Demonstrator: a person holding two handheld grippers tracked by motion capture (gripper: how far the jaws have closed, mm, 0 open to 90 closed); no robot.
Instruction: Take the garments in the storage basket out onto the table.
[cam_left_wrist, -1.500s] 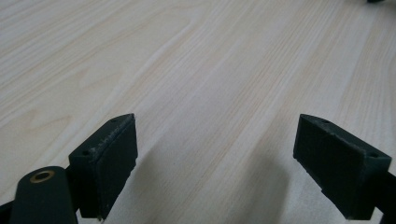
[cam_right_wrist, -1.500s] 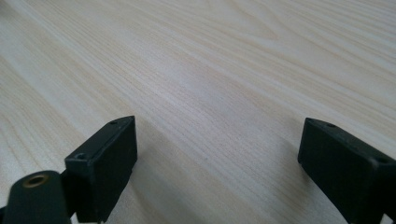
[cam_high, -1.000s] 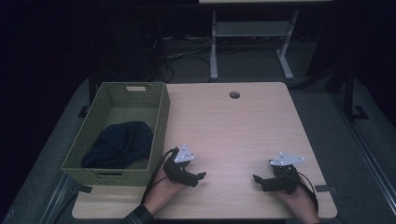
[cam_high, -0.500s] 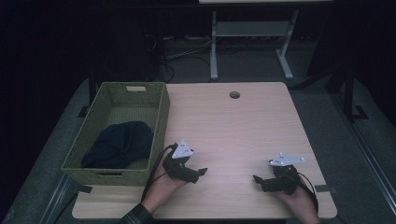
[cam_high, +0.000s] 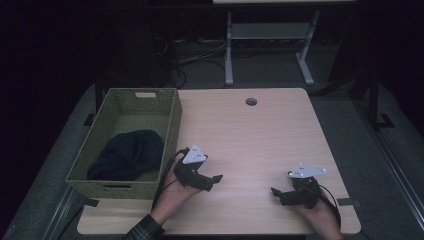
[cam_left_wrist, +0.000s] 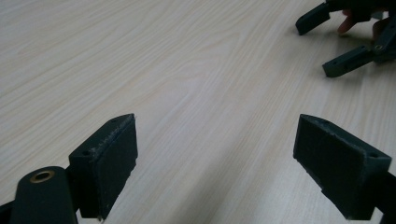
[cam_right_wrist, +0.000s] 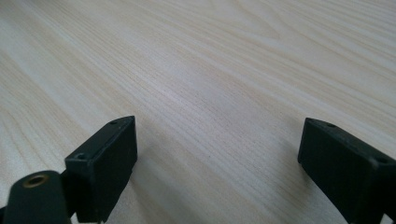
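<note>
Both my grippers rest low on the table, jaws apart, empty: left gripper (cam_high: 212, 181) just beside the basket (cam_high: 172, 120), right gripper (cam_high: 278, 194) well apart. Cloth (cam_high: 127, 154) lies inside the basket. Probably resting between steps; next, left reaches in.

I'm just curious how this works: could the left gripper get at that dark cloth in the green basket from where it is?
Probably yes. The left gripper is open, holds nothing, and sits just beside the basket. The dark cloth lies uncovered; only the basket wall must be cleared.
</note>
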